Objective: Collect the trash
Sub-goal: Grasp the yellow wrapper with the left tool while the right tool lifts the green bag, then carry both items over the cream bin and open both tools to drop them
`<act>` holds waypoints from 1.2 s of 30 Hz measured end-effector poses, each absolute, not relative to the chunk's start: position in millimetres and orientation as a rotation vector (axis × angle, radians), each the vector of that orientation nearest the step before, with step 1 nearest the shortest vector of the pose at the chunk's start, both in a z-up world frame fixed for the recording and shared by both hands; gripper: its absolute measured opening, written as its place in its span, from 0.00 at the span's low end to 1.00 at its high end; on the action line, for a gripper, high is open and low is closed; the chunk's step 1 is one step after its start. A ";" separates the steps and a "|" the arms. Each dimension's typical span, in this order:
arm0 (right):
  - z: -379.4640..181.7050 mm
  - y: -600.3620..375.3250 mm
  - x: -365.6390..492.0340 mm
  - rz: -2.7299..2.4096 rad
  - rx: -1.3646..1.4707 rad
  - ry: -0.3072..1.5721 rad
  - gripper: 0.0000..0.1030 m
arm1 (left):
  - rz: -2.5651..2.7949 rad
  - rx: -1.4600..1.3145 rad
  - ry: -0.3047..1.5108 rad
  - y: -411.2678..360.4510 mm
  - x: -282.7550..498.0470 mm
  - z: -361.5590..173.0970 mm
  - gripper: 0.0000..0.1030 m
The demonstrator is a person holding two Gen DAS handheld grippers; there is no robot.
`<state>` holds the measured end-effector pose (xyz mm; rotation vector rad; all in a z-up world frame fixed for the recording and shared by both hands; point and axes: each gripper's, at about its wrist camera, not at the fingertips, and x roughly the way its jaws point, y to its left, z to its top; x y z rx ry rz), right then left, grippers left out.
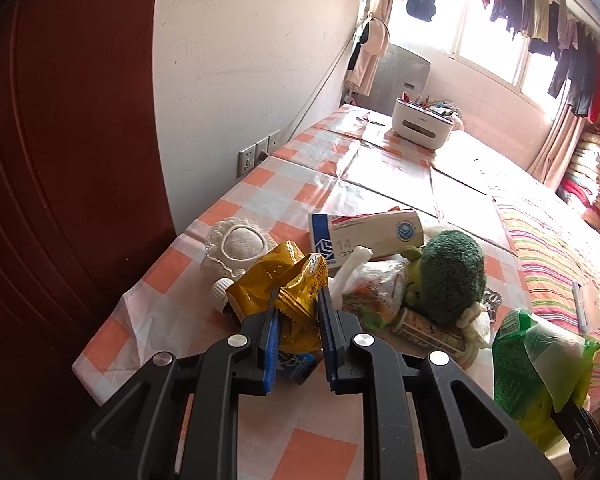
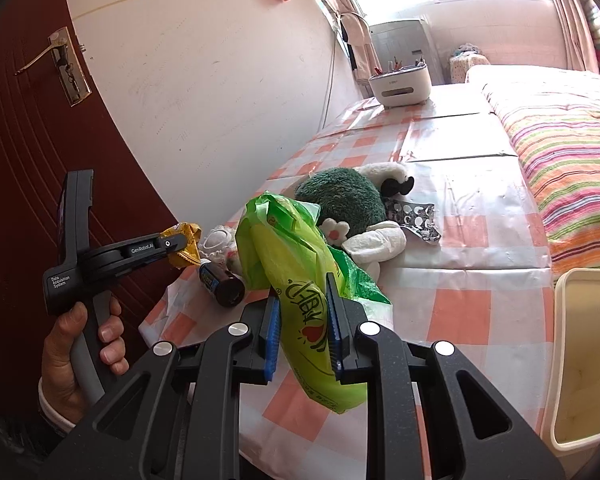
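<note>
- The left tongs (image 1: 298, 304) are clenched on a crumpled yellow wrapper (image 1: 288, 292), held just above the desk (image 1: 160, 280) with its orange-and-white checked cloth; its dark print is too creased to read.
- The right tongs (image 2: 302, 300) are clenched on a green plastic bag (image 2: 296, 272) printed with green characters and a red heart.
- Beside the green plush toy (image 1: 452, 276) lies a white and blue carton (image 1: 364, 236) showing "14" and a round blue seal; the rest is unreadable.
- Near the plush toy, on the door side, lies a small dark bottle (image 2: 222, 286) with a blue and yellow label.
- A hand (image 2: 80, 356) grips the left tool's handle, marked "GenRobot.AI" and "Data Acquisition System".
- Far behind the plush toy stands a white organizer box (image 2: 398, 88).
- A cream bin (image 2: 580, 356) stands at the desk's near right edge.
</note>
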<state>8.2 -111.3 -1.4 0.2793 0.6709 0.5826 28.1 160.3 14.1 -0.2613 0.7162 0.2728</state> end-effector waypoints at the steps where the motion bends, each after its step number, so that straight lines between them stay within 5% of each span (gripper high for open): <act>1: -1.4 -114.7 7.1 0.575 0.284 0.669 0.19 | 0.257 -0.259 0.720 155.7 28.1 15.2 0.17; 36: -27.8 -294.6 -31.9 0.101 0.447 0.594 0.21 | -0.233 -0.045 0.780 -47.4 22.5 19.9 0.18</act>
